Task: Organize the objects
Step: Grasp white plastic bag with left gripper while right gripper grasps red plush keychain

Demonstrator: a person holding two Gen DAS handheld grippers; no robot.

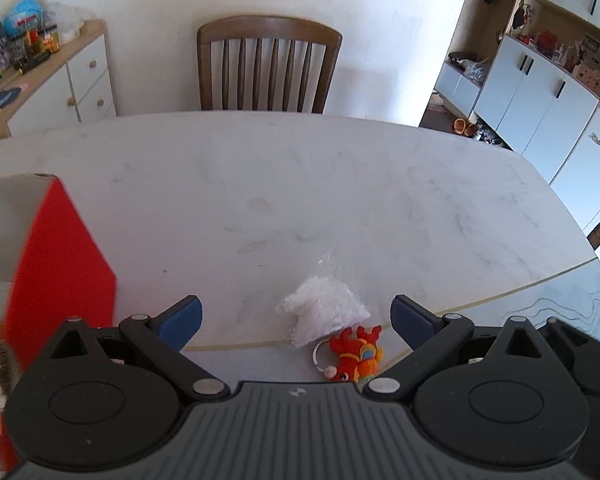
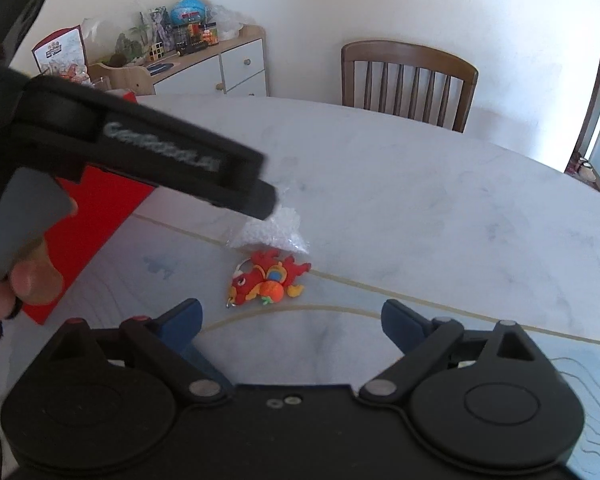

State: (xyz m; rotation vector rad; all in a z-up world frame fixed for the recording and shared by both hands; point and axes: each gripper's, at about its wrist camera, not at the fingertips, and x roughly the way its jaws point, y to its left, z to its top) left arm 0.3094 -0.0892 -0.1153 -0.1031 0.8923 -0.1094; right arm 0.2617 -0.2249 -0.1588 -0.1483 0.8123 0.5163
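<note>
A red plush keychain toy [image 1: 354, 354] lies on the marble table, also seen in the right wrist view [image 2: 268, 278]. A clear bag of white granules [image 1: 324, 314] lies just beyond it, touching it [image 2: 270, 232]. A red and white box [image 1: 56, 264] stands at the left [image 2: 96, 224]. My left gripper [image 1: 296, 318] is open and empty, hovering over the bag and toy. My right gripper [image 2: 292, 322] is open and empty, just short of the toy. The left gripper's black body [image 2: 140, 152] crosses the right wrist view above the bag.
The marble table [image 1: 340, 200] has a beige inlay line near the toy. A wooden chair [image 1: 268, 64] stands at the far side. A white sideboard [image 1: 80, 76] with toys is at the back left. White cabinets [image 1: 540, 92] stand to the right.
</note>
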